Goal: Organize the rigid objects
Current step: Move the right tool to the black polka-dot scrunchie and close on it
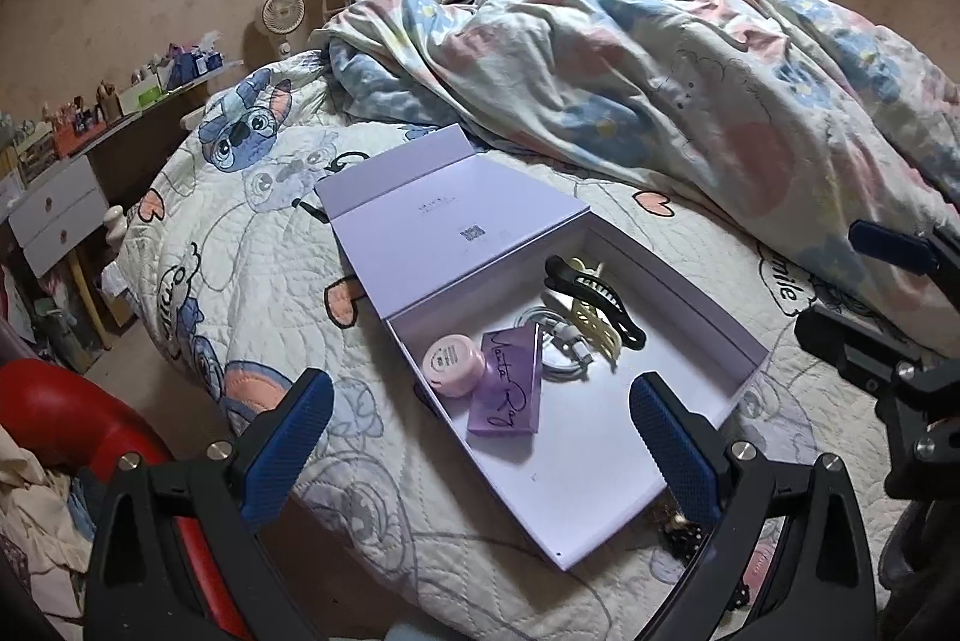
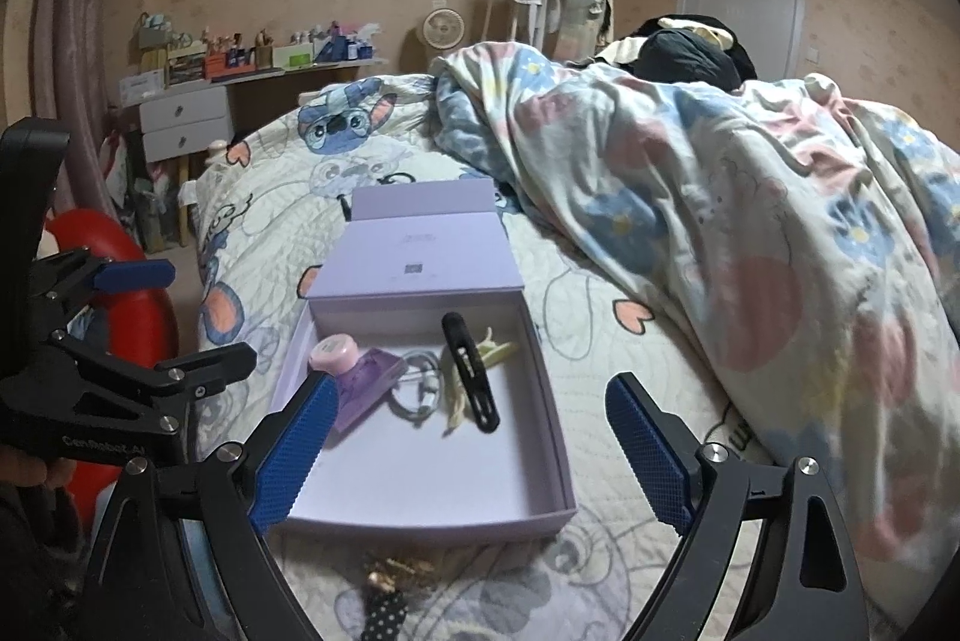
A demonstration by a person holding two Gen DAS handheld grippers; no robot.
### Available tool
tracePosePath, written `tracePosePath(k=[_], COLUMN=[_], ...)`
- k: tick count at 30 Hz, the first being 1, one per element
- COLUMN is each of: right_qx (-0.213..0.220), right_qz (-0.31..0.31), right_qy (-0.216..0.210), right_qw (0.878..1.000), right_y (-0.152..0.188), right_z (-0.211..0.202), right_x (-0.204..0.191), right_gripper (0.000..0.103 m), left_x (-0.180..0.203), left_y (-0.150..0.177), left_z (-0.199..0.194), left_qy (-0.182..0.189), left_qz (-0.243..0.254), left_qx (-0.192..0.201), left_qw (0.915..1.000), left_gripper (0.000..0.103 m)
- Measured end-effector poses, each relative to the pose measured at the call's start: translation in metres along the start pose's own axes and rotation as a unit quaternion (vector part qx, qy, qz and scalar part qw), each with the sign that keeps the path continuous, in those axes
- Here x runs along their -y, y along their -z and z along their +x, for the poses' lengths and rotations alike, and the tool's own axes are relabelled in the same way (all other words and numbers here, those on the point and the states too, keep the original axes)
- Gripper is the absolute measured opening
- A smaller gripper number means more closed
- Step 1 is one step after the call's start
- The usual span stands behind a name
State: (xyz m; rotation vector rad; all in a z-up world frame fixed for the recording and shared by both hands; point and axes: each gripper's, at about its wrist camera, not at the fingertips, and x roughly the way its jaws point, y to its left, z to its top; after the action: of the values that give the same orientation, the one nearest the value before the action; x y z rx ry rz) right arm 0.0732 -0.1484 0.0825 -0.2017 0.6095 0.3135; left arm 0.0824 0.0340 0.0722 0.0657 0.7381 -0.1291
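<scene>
A lilac box (image 1: 576,479) (image 2: 432,479) lies on the bed with its lid (image 1: 444,227) folded back. Inside are a pink round jar (image 1: 453,362) (image 2: 333,353), a purple flat case (image 1: 510,389) (image 2: 369,383), a coiled white cable (image 1: 567,347) (image 2: 417,389), a yellow hair claw (image 1: 600,329) (image 2: 462,389) and a black hair clip (image 1: 594,296) (image 2: 471,377). My left gripper (image 1: 480,431) hovers open over the box's near corner, holding nothing. My right gripper (image 2: 474,449) stands wide open above the box's front, also holding nothing.
A dotted hair tie with gold trim (image 2: 390,587) (image 1: 678,521) lies on the quilt just in front of the box. A crumpled floral duvet (image 2: 720,197) fills the bed's right side. A red round object (image 1: 90,425) and a cluttered desk (image 2: 240,65) stand at the left.
</scene>
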Motion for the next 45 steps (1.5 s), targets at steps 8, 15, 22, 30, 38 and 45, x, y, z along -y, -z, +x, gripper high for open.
tracePosePath(k=[8, 15, 22, 30, 38, 45], right_qx=[-0.011, -0.039, -0.062, -0.079, -0.108, -0.136], right_qz=[0.005, 0.007, 0.013, 0.014, 0.034, 0.040], right_qy=[-0.026, -0.036, -0.038, -0.044, -0.059, -0.076], right_qw=[1.000, 0.999, 0.997, 0.996, 0.992, 0.987], right_y=[0.026, 0.060, 0.093, 0.119, 0.141, 0.157], right_z=[-0.008, -0.012, -0.013, -0.015, -0.008, 0.006], right_x=[-0.005, -0.015, -0.018, -0.020, -0.020, -0.023], right_gripper=[0.092, 0.092, 0.091, 0.091, 0.091, 0.085], left_x=[0.008, 0.019, 0.035, 0.048, 0.050, 0.046], left_y=[0.023, 0.046, 0.070, 0.094, 0.113, 0.129], left_z=[-0.014, -0.019, -0.023, -0.021, -0.015, -0.003], left_qy=[0.002, -0.003, 0.001, 0.015, 0.010, 0.012], left_qz=[-0.002, 0.000, 0.007, -0.002, -0.010, -0.025], left_qx=[-0.007, -0.027, -0.040, -0.058, -0.079, -0.102], left_qw=[1.0000, 0.9996, 0.9992, 0.9982, 0.9968, 0.9944], left_gripper=[0.101, 0.101, 0.101, 0.101, 0.101, 0.101])
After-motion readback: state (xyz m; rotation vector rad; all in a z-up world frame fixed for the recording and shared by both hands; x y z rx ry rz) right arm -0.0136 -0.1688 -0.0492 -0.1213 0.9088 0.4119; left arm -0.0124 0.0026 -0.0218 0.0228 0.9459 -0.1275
